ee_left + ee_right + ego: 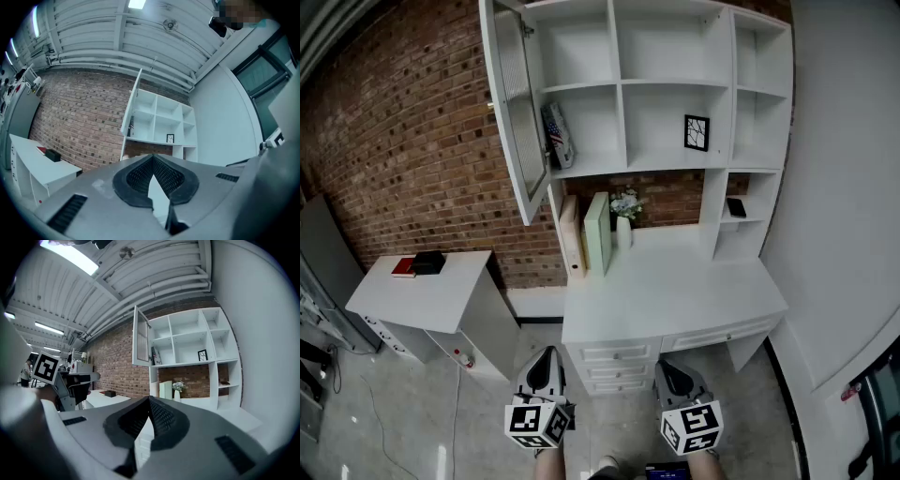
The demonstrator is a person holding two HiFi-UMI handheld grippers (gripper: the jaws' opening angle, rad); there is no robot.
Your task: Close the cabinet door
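Far beyond the left hand-held gripper (546,354) and right hand-held gripper (670,367), the cabinet door (516,103) stands swung wide open. Both have jaws together, holding nothing.

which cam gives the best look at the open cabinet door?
Head view: the cabinet door appears large, swung open at the left of the shelf unit, its panel face visible. The left gripper view catches it nearly edge-on, a thin strip. The right gripper view shows it small, open.

A flower vase (623,230) stands on the white desk (675,291) (brick wall (412,141) behind).
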